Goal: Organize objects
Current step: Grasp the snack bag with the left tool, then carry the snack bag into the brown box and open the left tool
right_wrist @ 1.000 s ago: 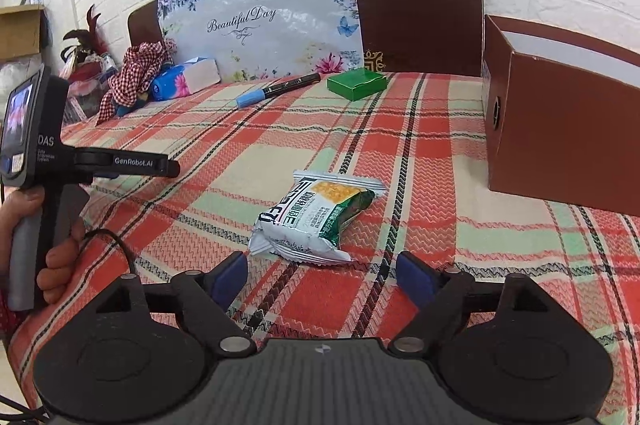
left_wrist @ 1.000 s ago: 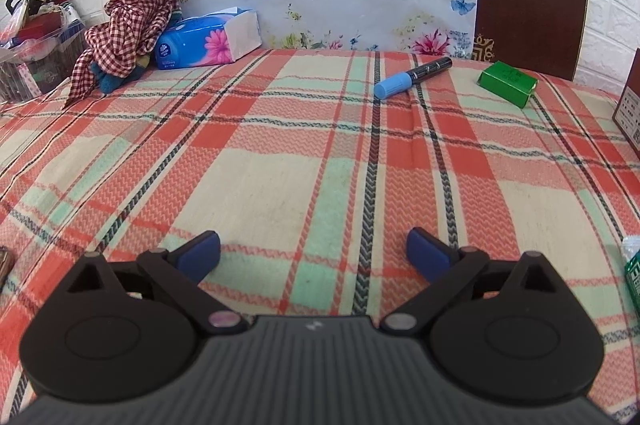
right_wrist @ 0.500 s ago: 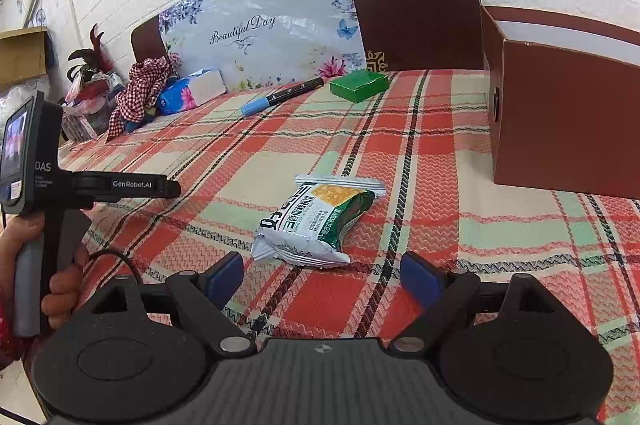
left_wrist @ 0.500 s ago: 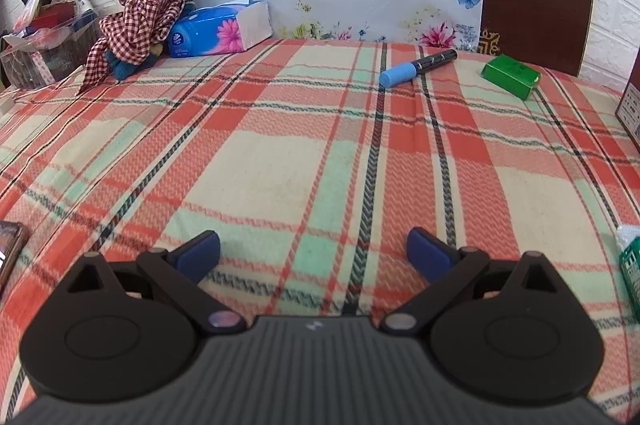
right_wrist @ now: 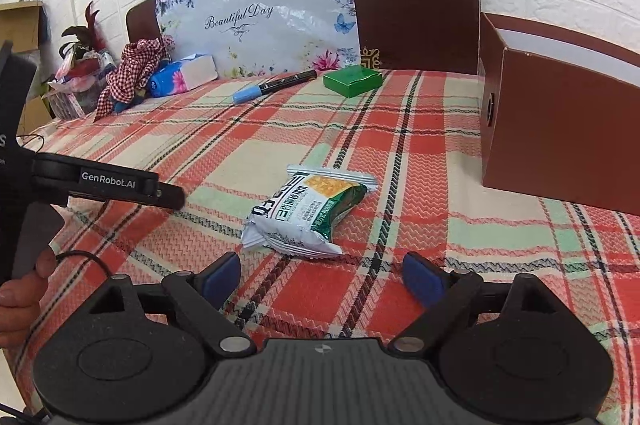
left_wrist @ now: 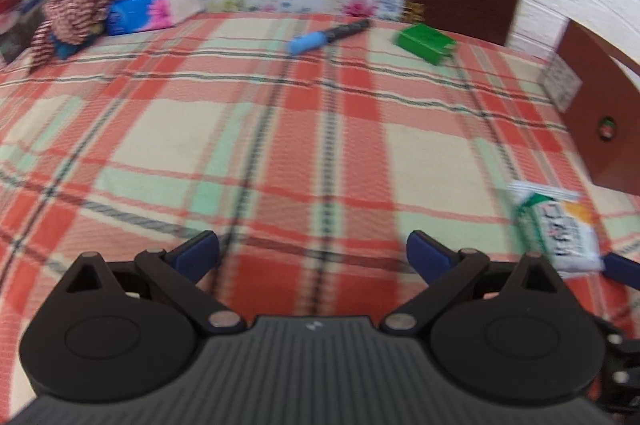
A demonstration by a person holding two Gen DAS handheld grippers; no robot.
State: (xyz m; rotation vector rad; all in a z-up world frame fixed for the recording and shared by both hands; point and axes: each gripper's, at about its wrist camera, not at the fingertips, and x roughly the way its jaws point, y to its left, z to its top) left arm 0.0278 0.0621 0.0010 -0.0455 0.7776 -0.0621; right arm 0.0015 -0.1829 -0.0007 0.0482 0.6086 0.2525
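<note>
— Where's the snack?

— The white-and-green crinkled foil snack packet (right_wrist: pixel 306 211) lies flat on the red, cream and mint plaid woven cloth (right_wrist: pixel 256 145) covering the bench, just ahead of the right gripper (right_wrist: pixel 322 275). Its long axis runs on a diagonal: the near crimped end points toward the gripper's left finger, the far end with the orange patch toward the tall brown cardboard box (right_wrist: pixel 560 129) on the right.

— Is it gripped?

— No. The right gripper's blue-padded fingers have just been opening and stand wide apart, the packet beyond their tips, not between them. The left gripper (left_wrist: pixel 312 253) is spread wide too, over bare cloth.

— Anything hard to see?

— The left wrist view is smeared with blur; there the packet (left_wrist: pixel 556 225) sits at the right edge, its print unreadable. The box is cut off by the frame. A hand (right_wrist: pixel 22 293) on the left gripper's handle shows only partly.

— And further back?

— A blue-capped black marker (right_wrist: pixel 274 86) lying slantwise, a flat green cardboard box (right_wrist: pixel 352 80), a blue floral tissue pack (right_wrist: pixel 182 77), a bunched red checked cloth (right_wrist: pixel 134 69), and a glossy floral board (right_wrist: pixel 260 25) leaning on a dark brown chair back (right_wrist: pixel 416 1).
</note>
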